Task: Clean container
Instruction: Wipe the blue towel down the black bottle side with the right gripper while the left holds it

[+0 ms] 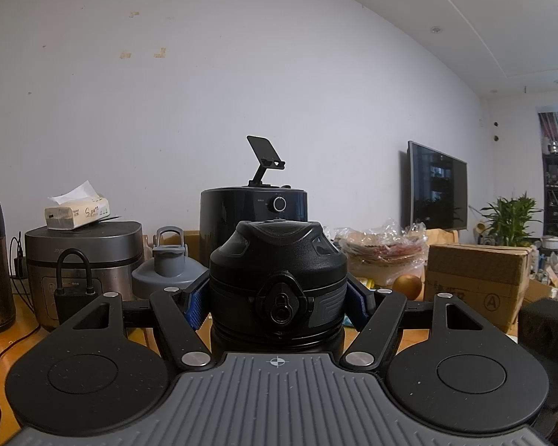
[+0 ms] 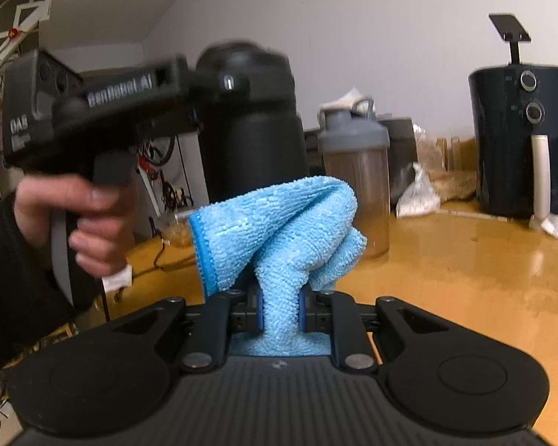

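1. The left tool (image 1: 277, 297) is clamping the black insulated bottle (image 1: 277, 278) upright, just under its locked lid, above the yellow surface (image 2: 465, 278).
2. The right tool (image 2: 279, 312) is pinching a bunched blue microfibre cloth (image 2: 279, 230), bringing it beside the bottle's body; contact is unclear, so wiping is probably only starting.
3. The blurred left tool's housing is showing "DAS"; the tissue pack (image 1: 77, 213) seemingly reads "Sipure".

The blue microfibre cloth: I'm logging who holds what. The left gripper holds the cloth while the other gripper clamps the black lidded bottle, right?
Not quite. The right gripper holds the blue microfibre cloth, as the right wrist view shows. The left gripper clamps the black lidded bottle, seen in the left wrist view.
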Available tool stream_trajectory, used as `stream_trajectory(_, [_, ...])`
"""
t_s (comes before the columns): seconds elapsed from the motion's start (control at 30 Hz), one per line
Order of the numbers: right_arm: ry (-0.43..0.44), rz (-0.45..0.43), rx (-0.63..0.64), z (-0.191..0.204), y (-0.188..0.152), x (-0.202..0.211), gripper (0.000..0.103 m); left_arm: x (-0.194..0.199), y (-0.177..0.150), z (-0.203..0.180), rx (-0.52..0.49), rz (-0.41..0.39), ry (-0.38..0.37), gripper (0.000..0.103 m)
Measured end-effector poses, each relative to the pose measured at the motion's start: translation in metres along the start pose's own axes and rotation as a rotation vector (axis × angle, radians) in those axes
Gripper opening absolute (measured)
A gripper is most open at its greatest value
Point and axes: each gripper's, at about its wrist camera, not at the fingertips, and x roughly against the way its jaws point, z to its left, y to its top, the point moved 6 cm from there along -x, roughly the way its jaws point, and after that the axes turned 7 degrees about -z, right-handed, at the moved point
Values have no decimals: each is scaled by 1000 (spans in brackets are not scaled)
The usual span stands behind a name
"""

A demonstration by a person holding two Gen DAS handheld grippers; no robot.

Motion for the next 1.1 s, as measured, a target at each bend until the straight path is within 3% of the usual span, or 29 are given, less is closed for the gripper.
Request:
stream_trajectory(0.37, [-10,97,9,-3,-29,-8,11,-1,1,0,0,0,0,68])
stream_trajectory(1.1, [-27,67,1,-3,-18,-7,11,0,1,-2,-3,0,-3,68])
